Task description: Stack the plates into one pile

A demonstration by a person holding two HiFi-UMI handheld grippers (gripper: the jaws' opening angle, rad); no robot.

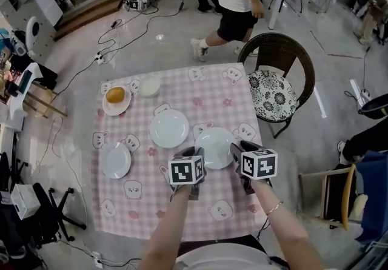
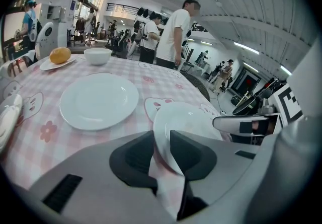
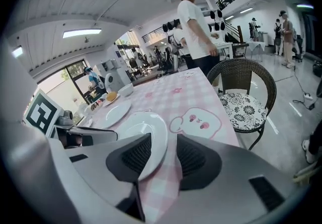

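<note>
Checked tablecloth (image 1: 227, 102), nearest plate (image 1: 213, 144) rim between both pairs of fingers (left gripper (image 2: 163, 143) tight on it, right gripper (image 3: 168, 155) wide).

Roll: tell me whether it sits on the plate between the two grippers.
No, the roll lies on the corner plate at the table's far left, and the near plate is bare.

Between my left fingers (image 2: 135, 160), whose dark pads are looking matt and rubbery, the white plate (image 1: 213, 147) is gleaming smooth and glossy, like glazed ceramic. My right fingers (image 3: 195, 157) are showing ribbed matt pads. Under them the cloth (image 1: 182, 90) is lying soft and matt; beyond, the chair (image 1: 285, 51) is showing woven wicker.
</note>
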